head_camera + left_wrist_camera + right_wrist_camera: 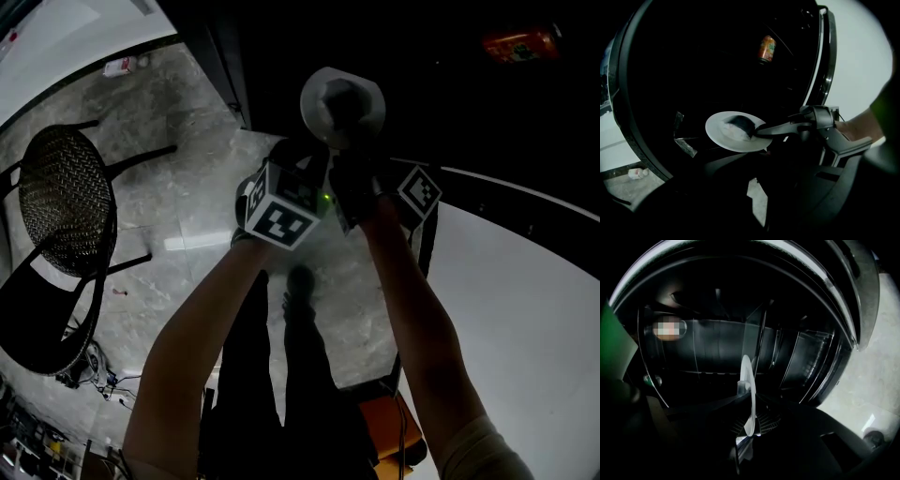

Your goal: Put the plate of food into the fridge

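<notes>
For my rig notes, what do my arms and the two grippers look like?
The left gripper and right gripper are black and angular. Each carries a cube, left cube and right cube, with black-and-white square markers. A green light glows by the left cube. Forearms are bare; a pale sleeve shows on the right upper arm.

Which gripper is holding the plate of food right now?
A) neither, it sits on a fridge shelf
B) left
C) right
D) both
C: the right gripper is clamped on the rim of the plate in its own view, and the left gripper view shows it alone gripping that rim.
</notes>
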### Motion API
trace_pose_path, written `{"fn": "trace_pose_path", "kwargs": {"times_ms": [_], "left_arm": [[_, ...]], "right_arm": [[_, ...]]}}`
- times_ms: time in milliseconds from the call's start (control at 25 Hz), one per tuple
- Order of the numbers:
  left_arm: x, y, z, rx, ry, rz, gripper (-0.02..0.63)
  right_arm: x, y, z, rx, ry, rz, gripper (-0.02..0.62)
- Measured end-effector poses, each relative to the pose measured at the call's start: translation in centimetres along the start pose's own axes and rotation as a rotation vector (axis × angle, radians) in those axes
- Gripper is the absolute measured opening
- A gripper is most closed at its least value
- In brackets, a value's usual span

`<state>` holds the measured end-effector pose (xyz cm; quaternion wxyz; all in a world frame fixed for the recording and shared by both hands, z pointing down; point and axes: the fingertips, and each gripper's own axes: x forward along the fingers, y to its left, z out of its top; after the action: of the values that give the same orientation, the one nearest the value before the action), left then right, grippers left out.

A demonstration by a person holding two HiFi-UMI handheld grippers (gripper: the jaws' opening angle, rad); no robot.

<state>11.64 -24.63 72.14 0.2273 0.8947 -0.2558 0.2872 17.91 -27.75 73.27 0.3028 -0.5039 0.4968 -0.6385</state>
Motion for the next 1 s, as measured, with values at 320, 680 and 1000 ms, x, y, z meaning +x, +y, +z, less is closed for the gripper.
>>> {"fn": "trace_pose_path", "kwargs": {"times_ms": [320, 680, 1000], "left_arm": [[0.4, 1.2, 0.6, -0.074, -0.021, 0.038, 0.011], [1.1, 1.4, 1.0, -0.075, -0.015, 0.042, 0.011], [1.3, 2.1, 1.3, -0.061, -0.014, 0.053, 0.011]], "right_arm": [[0.6, 0.1, -0.3, -0.008, 0.043, -0.016, 0.037], [-0.1, 1.3, -1.7, -0.054, 0.112, -0.006, 0.081], [-2.2, 0.7, -0.5, -0.111, 0.066, -0.041, 0.08]]}}
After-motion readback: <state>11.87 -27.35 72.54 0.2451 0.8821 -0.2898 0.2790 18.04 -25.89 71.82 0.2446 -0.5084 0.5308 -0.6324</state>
